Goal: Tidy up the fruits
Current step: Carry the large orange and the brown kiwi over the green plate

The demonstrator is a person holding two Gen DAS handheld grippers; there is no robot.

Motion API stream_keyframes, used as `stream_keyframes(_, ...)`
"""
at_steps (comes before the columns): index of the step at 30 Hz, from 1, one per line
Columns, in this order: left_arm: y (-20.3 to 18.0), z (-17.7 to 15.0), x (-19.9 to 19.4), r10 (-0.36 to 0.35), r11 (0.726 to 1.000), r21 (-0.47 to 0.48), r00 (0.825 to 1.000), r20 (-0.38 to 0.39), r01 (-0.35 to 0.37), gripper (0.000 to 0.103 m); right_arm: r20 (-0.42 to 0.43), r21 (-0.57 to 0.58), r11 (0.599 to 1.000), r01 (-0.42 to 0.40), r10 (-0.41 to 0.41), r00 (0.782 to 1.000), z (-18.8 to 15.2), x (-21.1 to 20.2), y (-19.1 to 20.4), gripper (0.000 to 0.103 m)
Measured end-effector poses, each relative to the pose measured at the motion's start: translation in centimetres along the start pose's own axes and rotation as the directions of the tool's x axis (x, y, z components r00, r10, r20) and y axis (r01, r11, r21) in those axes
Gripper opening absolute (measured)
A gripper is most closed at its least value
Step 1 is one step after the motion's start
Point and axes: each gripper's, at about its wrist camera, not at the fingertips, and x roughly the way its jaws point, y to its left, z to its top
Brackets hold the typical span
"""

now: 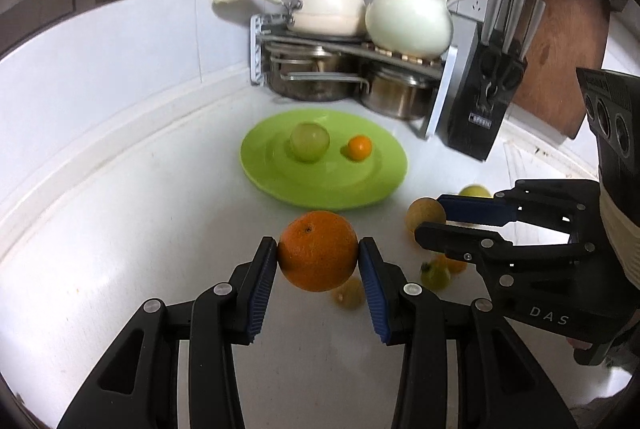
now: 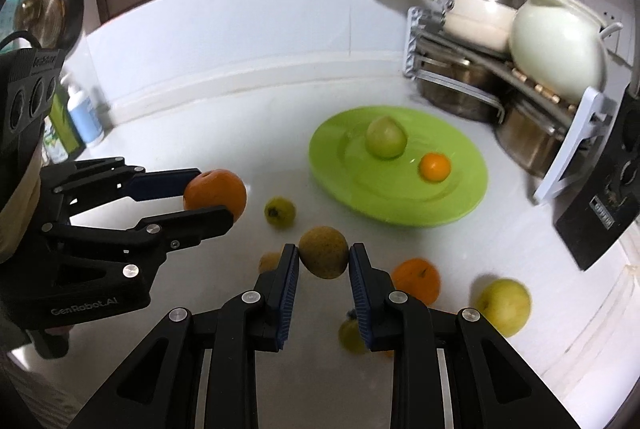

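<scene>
My left gripper (image 1: 318,259) is shut on a large orange (image 1: 317,256) and holds it above the white counter, short of the green plate (image 1: 280,173). The plate carries a green fruit (image 1: 309,141) and a small orange (image 1: 359,148). My right gripper (image 2: 324,259) is shut on a brownish-yellow fruit (image 2: 324,251), which also shows in the left wrist view (image 1: 425,215). The left gripper with its orange (image 2: 216,193) shows at the left of the right wrist view. On the counter lie an orange (image 2: 416,279), a yellow apple (image 2: 505,305) and small yellowish fruits (image 2: 280,211).
A pot rack (image 1: 348,69) with pans and a white pot stands behind the plate. A black knife block (image 1: 482,101) and a wooden cutting board (image 1: 560,41) stand at the right. Bottles (image 2: 84,113) stand at the far left against the wall.
</scene>
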Motion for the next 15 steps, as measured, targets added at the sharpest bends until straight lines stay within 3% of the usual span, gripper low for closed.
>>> stream_keyframes(15, -0.2, 5.0, 2.5, -0.006, 1.0, 0.015, 1.0, 0.011, 0.005, 0.042, 0.048, 0.014, 0.998, 0.067, -0.068, 0.997, 4.6, 0.6, -3.4, 0.027)
